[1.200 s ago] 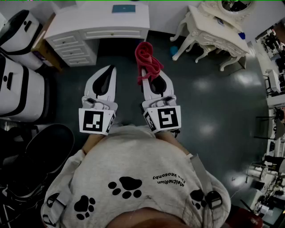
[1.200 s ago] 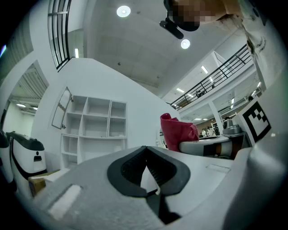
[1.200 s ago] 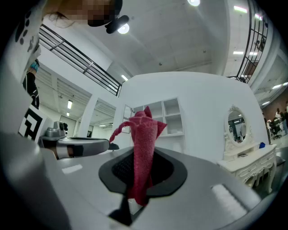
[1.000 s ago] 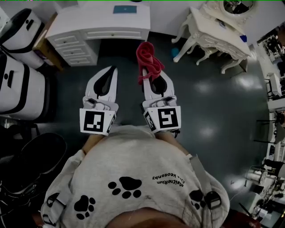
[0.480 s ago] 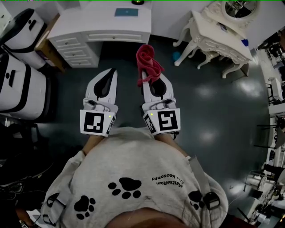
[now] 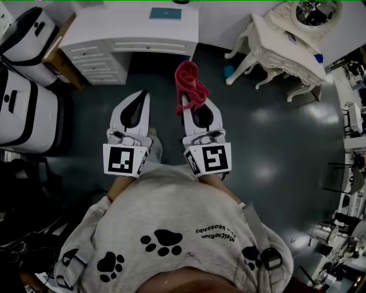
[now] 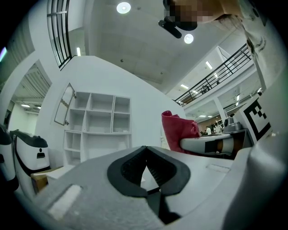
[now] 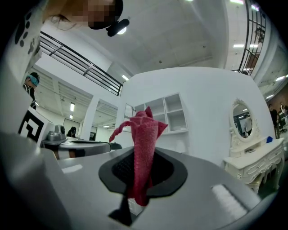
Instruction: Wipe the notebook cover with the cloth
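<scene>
- You stand on a dark glossy floor (image 6: 269, 131), facing a white desk (image 6: 131, 28); an ornate dressing table (image 6: 286, 48) stands right of the desk.
- Count: two grippers, one cloth, one notebook.
- Your left gripper (image 6: 144, 94) is closed on nothing. Your right gripper (image 6: 191, 102) clamps the red cloth (image 6: 190, 83), short of the desk.
- Only the head view shows the teal notebook (image 6: 162, 12), flat on the desk.

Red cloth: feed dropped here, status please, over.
Left gripper shut, empty. Right gripper shut on red fuzzy cloth. Teal flat notebook on white drawer desk ahead, untouched. Only dark floor between.
</scene>
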Tool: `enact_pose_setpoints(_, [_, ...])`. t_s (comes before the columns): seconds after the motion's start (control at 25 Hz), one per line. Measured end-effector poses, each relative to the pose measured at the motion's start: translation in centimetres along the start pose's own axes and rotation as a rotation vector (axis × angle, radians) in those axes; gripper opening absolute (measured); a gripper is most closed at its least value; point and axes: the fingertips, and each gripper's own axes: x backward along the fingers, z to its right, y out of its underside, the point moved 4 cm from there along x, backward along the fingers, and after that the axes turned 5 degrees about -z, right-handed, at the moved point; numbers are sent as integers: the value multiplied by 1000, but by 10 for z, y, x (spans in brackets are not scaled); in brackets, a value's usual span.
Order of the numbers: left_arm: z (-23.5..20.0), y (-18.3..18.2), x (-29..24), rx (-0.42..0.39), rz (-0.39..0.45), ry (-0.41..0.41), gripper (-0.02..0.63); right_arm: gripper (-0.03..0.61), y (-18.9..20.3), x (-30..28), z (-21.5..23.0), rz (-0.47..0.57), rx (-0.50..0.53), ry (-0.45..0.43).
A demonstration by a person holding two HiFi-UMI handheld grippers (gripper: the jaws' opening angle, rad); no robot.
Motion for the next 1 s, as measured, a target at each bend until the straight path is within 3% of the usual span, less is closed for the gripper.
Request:
enact_pose_setpoints(0.36, [-69, 10, -84, -5, 23, 38, -2, 48, 13, -106, 27, -6, -1, 12])
enact_pose_setpoints(0.72, [-146, 16, -177, -30, 22, 119, -2, 48, 26, -223, 55, -20, -26, 81])
enact_pose_setpoints(1.0, [-181, 27, -221, -16, 8, 166, -2, 48, 33, -272, 71, -38, -27, 136])
